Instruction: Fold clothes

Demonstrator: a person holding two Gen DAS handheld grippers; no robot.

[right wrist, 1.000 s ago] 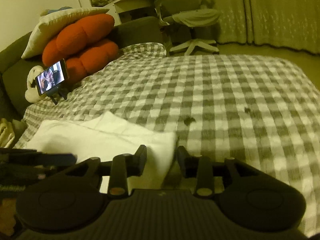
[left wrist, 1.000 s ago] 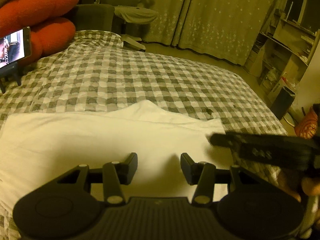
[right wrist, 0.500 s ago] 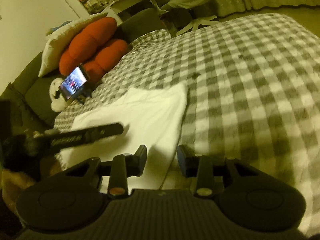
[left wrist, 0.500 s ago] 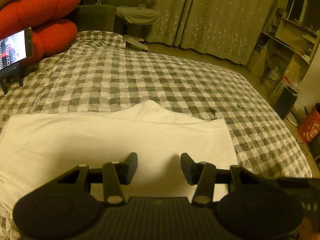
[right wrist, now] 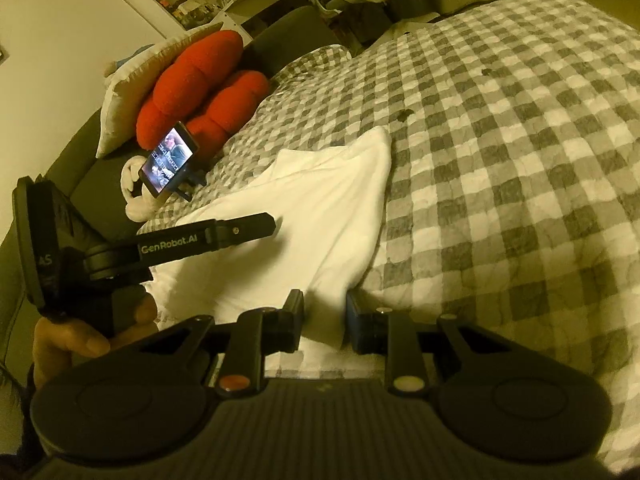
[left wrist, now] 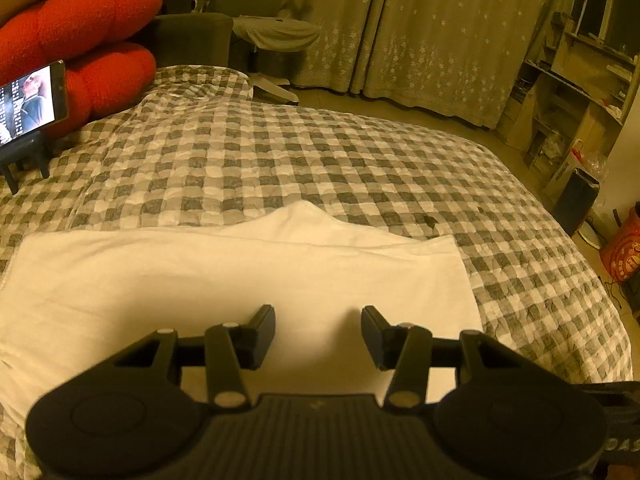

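Checked bed cover (left wrist: 320, 160) fills both views, dim yellow light, curtains and shelves behind, red cushions (right wrist: 200, 84) and a propped phone (right wrist: 170, 158) at the head end. White garment (left wrist: 240, 280) lies flat on the bed, already folded into a rough rectangle, one flap poking out at its far edge. Left tool (left wrist: 318, 330) hangs over the garment's near part, jaws apart, nothing between them, not clearly touching cloth. Right tool (right wrist: 322, 320) sits at the garment's near right corner; its jaws have just been closing and white cloth sits in the narrow gap between them, pads look about on it but full clamp is hard to tell. A hand (right wrist: 80, 332) holds the left tool's grip in the right view. Step looks like pinching the right edge to carry it over for the next fold. To do it well: take all layers at the corner, not only the top one; get the left tool onto the matching edge, lift both level, keep edges aligned, lay down without dragging the cover.
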